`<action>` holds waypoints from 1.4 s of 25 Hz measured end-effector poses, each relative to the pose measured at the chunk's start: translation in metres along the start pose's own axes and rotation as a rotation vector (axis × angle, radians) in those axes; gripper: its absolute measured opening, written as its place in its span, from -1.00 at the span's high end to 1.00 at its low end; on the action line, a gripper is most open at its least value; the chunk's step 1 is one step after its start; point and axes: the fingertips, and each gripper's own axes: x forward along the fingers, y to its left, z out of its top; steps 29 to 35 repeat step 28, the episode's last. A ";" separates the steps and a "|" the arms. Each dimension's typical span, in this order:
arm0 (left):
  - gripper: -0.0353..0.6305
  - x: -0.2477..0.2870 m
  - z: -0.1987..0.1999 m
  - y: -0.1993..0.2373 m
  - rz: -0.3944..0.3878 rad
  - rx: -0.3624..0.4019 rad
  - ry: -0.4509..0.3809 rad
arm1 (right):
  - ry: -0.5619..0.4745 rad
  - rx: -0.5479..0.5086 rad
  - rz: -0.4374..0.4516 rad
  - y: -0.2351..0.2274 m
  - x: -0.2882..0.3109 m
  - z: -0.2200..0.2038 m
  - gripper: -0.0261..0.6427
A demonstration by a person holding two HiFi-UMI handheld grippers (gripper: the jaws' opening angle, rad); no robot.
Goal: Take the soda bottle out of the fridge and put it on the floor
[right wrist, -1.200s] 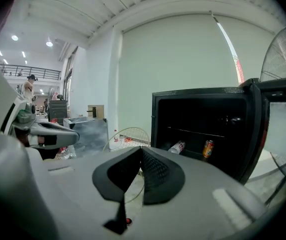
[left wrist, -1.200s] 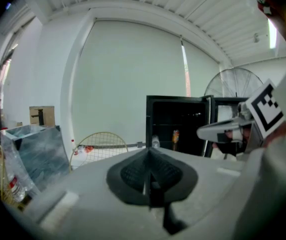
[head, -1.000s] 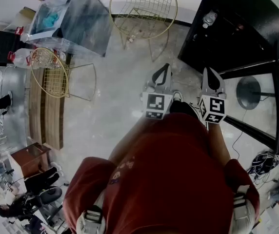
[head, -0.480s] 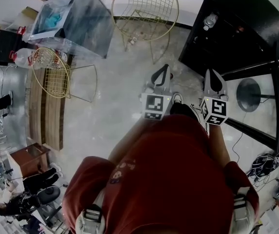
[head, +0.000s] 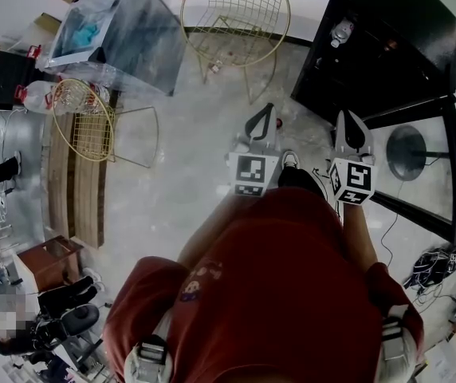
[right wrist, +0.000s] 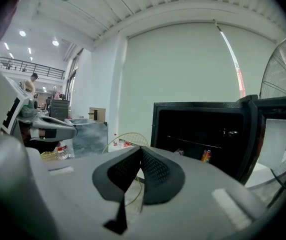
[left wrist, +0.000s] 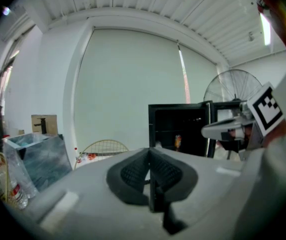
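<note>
The black fridge (head: 387,46) stands open at the upper right, its glass door (head: 431,174) swung out to the right. Inside it, an orange drink container (right wrist: 206,155) and a smaller one (right wrist: 179,152) sit on the lower shelf; I cannot tell which is the soda bottle. The orange container (left wrist: 177,142) also shows in the left gripper view. My left gripper (head: 264,120) and right gripper (head: 352,126) are held side by side in front of me, pointing toward the fridge and well short of it. Both are shut with nothing between their pads (left wrist: 139,170) (right wrist: 155,166).
A gold wire chair (head: 236,10) stands left of the fridge, and another (head: 80,118) by a wooden bench (head: 72,190). A wrapped glass table (head: 120,30) with water bottles (head: 33,94) is at the far left. A fan base (head: 407,150) and cables (head: 431,266) lie to the right.
</note>
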 end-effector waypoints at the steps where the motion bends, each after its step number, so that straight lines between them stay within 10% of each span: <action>1: 0.89 -0.001 0.000 0.000 -0.001 0.001 -0.003 | -0.002 -0.005 0.000 0.001 -0.001 0.001 0.92; 35: 0.89 0.002 0.005 0.008 0.011 0.007 -0.001 | 0.027 -0.037 -0.003 0.003 0.010 0.001 0.92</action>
